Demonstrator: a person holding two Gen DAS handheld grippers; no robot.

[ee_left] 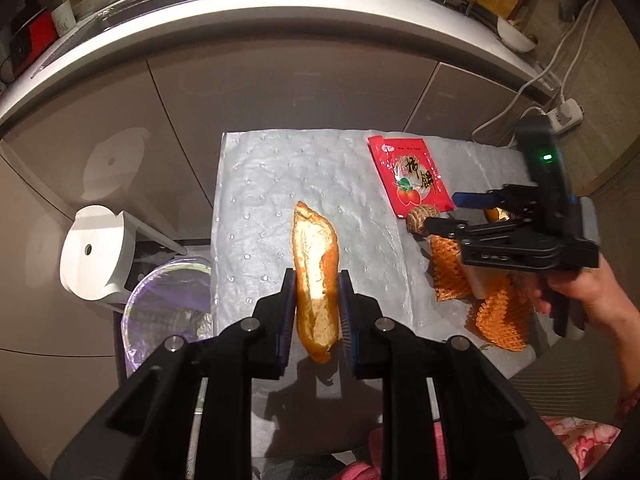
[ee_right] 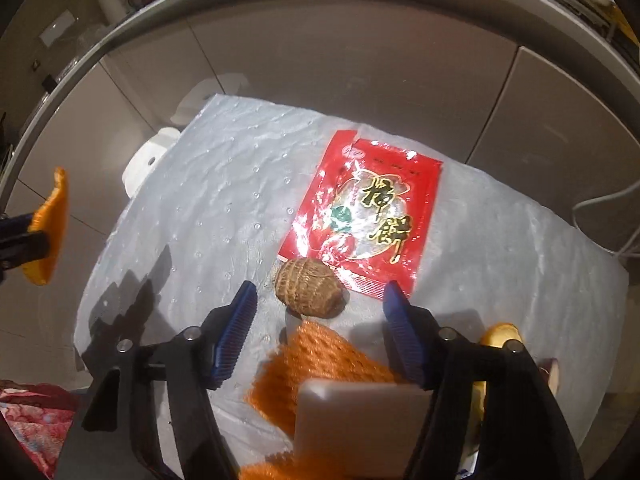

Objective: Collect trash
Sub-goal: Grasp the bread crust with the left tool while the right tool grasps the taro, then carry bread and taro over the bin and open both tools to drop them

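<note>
the left gripper (ee_left: 318, 300) has its fingers (ee_left: 289, 304) clamped on a long orange-and-white strip of citrus peel (ee_left: 316, 276), lifted off the grey dimpled sheet (ee_left: 260, 184) that covers the bench. that makes 1 piece in hand but not yet binned, i'd say; the bin lined with a clear purple-tinted bag (ee_left: 168, 312) stands on the floor just off the sheet's left edge, below the white plastic stool (ee_left: 96, 252).

the right gripper (ee_right: 320, 320) hangs with its fingers (ee_right: 236, 332) apart and nothing between the pads, above the right side of the sheet. under it lie an orange foam fruit net (ee_right: 316, 360), a small brown hairy taro-like root (ee_right: 310, 292) and, further back and touching the root, a flat red foil snack packet (ee_right: 368, 208). a second orange net (ee_left: 500, 316) lies nearer, and another bit of yellow peel (ee_right: 502, 334) sits at the right. a white block (ee_right: 360, 420) close to the lens i cannot identify. so at least 5 pieces look left to collect.

room to move: the left half of the sheet is bare, so the path to the bin is open, though the stool stands close to the bin. cabinet fronts (ee_left: 280, 92) rise just behind the far edge, under an overhanging white worktop (ee_left: 240, 28). white cables (ee_left: 520, 100) trail by the far right corner.
</note>
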